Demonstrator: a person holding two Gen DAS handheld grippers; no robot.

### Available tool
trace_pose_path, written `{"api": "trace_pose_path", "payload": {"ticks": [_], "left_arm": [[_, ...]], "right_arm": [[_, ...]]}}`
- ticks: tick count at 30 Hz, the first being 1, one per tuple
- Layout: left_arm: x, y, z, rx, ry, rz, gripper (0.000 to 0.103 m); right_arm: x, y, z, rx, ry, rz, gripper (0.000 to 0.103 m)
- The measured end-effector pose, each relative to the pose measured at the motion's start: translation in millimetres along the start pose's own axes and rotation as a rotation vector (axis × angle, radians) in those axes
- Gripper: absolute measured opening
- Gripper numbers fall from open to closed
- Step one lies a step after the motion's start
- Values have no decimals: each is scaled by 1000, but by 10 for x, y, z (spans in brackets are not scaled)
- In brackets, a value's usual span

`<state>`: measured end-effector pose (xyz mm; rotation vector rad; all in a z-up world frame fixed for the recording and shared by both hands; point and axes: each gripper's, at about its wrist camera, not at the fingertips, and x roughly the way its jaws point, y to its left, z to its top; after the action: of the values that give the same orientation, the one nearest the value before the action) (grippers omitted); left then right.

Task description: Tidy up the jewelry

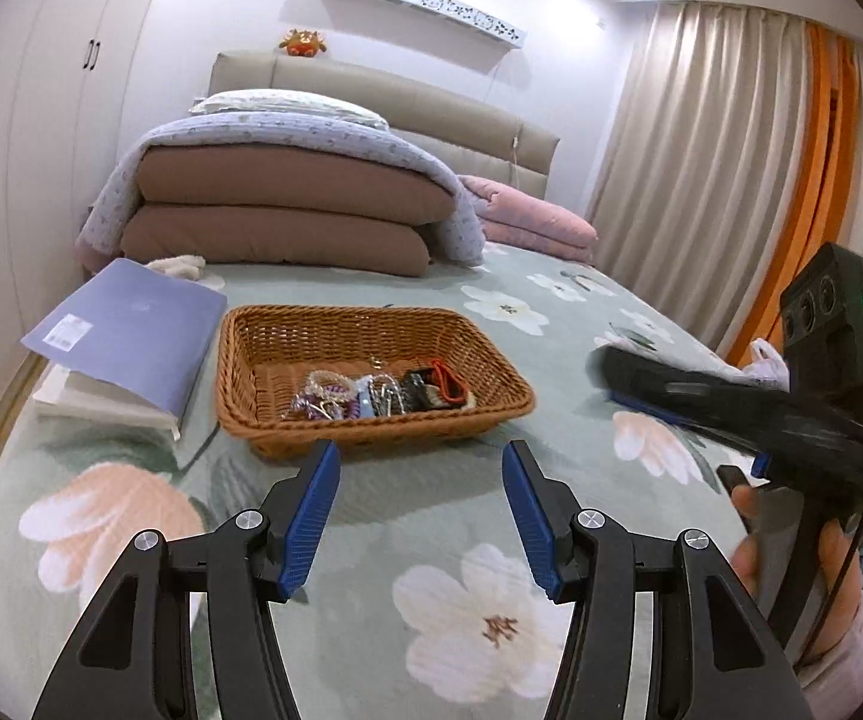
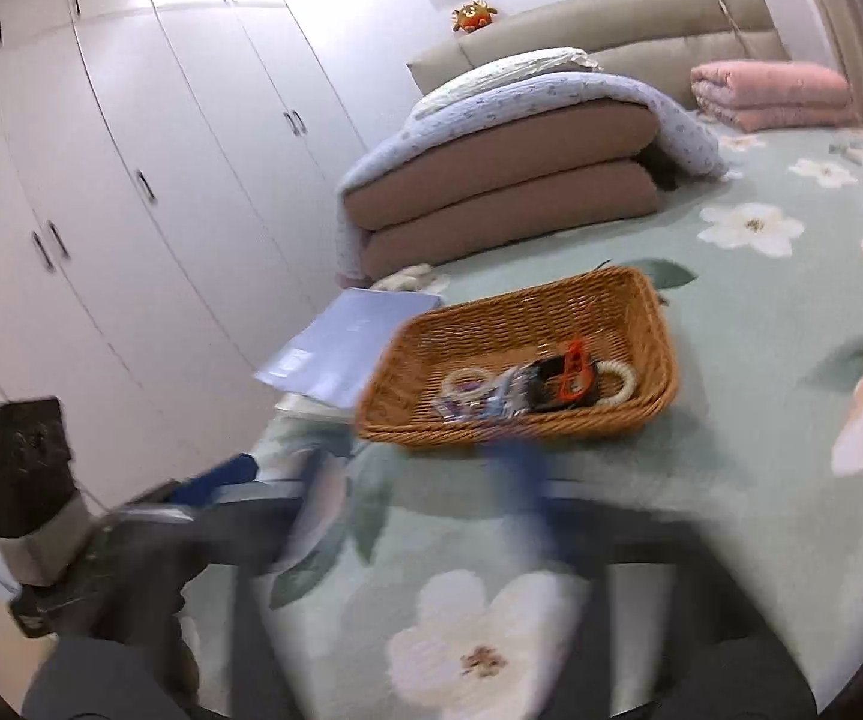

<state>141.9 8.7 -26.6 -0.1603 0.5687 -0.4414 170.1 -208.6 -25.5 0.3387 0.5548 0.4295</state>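
A brown wicker basket (image 1: pixel 509 381) sits on the floral bedspread and holds a heap of jewelry (image 1: pixel 371 396): beaded bracelets, clips, a red-orange piece. My left gripper (image 1: pixel 419 462) is open and empty, just in front of the basket's near rim. In the right wrist view the basket (image 2: pixel 659 336) holds the same jewelry (image 2: pixel 527 387), with a white bead ring and an orange piece. My right gripper (image 2: pixel 425 474) is heavily blurred in front of the basket; its fingers seem apart and empty. It also shows in the left wrist view (image 1: pixel 731 402), to the right of the basket.
A blue folder on a book (image 1: pixel 125 330) lies left of the basket. Folded quilts and a pillow (image 1: pixel 287 204) are stacked behind it, with a pink blanket (image 1: pixel 533 216) at the back right. White wardrobes (image 2: pixel 131 180) stand left of the bed and curtains (image 1: pixel 701 150) to the right.
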Motion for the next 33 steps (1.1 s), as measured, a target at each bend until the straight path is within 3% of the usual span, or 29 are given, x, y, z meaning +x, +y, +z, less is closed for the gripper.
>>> {"api": "trace_pose_path", "payload": {"ticks": [2, 4, 7, 13, 19, 24, 29, 33], "left_arm": [[-52, -31, -48, -3, 2, -8, 58], [-87, -51, -93, -6, 8, -10, 58], [-139, -67, -150, -13, 8, -4, 58], [-347, -112, -300, -44, -7, 15, 58], [-602, -258, -487, -13, -15, 130, 58], [-763, -432, -628, 23, -24, 229, 58], [-951, -593, -679, 28, -55, 271, 58], [-1105, -679, -649, 28, -100, 300, 68]], "right_arm": [[-82, -46, -101, 47, -7, 69, 103], [-160, -21, -155, 42, -31, 23, 103], [-289, 153, -239, -78, -66, -107, 103], [-534, 297, -359, -139, -83, -254, 103], [-741, 448, -579, -211, -94, -347, 103], [-987, 688, -844, -292, -125, -474, 103], [-1262, 821, -1030, -289, -142, -507, 103], [-1407, 835, -1100, -268, -135, -498, 103]]}}
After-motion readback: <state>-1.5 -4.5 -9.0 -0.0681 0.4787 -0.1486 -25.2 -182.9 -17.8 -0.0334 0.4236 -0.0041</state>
